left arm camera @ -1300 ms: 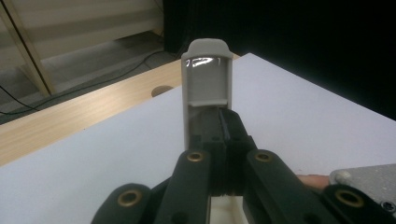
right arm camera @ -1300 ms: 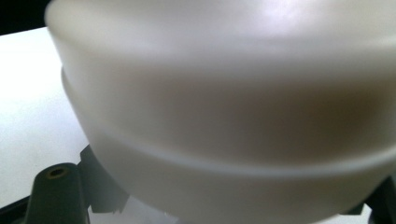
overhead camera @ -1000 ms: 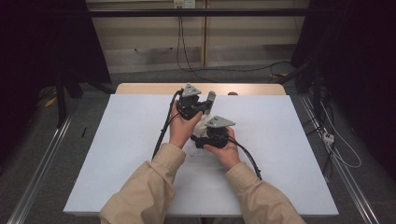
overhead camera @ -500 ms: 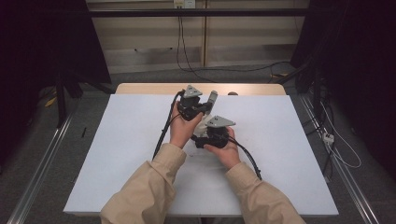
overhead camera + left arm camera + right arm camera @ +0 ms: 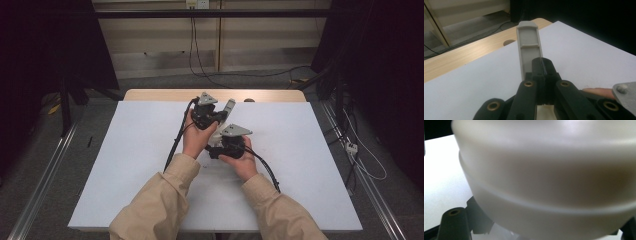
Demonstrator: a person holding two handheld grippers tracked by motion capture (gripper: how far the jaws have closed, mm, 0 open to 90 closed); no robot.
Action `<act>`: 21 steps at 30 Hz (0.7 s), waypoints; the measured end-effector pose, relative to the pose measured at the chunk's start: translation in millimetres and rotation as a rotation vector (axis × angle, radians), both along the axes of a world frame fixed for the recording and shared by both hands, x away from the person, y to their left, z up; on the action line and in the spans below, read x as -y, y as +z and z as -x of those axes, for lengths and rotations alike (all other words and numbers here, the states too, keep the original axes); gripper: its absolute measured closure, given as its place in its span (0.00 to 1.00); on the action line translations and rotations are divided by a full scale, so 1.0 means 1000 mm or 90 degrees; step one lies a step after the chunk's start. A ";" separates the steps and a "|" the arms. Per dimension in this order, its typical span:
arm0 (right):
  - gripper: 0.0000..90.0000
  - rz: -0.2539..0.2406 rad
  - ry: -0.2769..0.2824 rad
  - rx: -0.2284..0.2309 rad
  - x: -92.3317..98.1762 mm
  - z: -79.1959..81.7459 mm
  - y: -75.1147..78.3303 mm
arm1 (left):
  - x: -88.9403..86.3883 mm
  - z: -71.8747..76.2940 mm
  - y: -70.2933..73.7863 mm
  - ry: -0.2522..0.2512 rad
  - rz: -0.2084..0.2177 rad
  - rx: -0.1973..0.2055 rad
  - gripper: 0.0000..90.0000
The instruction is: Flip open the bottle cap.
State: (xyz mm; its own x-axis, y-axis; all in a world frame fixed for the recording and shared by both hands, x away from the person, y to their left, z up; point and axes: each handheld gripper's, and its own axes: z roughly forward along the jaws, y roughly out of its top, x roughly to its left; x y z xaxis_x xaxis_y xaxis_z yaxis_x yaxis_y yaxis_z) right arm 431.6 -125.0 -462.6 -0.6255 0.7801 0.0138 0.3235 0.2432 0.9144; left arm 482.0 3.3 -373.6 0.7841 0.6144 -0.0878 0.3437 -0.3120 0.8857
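Looking down from the high view, both hands meet over the middle of the white table top (image 5: pixel 125 165). The left gripper (image 5: pixel 220 116) sits a little farther from the person, the right gripper (image 5: pixel 216 150) just beside and nearer, each with its grey plate on top and a black cable trailing back past a tan sleeve (image 5: pixel 160 205). A pale grey strip (image 5: pixel 228 106) sticks out from the left gripper toward the far edge, raised off the table between the two tools. A bare wooden band (image 5: pixel 150 94) runs along the far side.

Over to the left gripper view: the strip (image 5: pixel 529 47) rises straight ahead, a flat, matte, grey-beige plastic bar with a rounded end, raised side rims and a small step across its face. The black jaws are drawn together on its lower end, clamped tight on it. White surface and the wood band (image 5: pixel 461 57) with a round notch lie beyond. A fingertip (image 5: pixel 596 92) and a corner of the other tool's grey plate (image 5: pixel 626 95) peek in at the right.

Now the right gripper view: a big, blurred, milky-white rounded body (image 5: pixel 549 177) presses right up to the lens, smooth, with a faint ridge curving across it. The jaws sit low at the edges of the frame, closed in against this pale piece, which is too near and too soft for its full shape to be made out.
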 end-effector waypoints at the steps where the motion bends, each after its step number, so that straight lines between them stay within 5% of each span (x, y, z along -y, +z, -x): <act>1: 0.21 0.001 0.001 0.001 0.000 0.000 0.000 | 0.000 0.000 0.000 -0.002 -0.003 -0.001 1.00; 12: 0.21 0.006 0.005 0.003 0.000 0.001 0.000 | -0.001 -0.001 -0.001 -0.006 -0.014 -0.005 1.00; 21: 0.20 0.004 0.006 -0.001 0.001 0.000 0.000 | -0.004 0.001 -0.002 -0.009 0.005 -0.018 1.00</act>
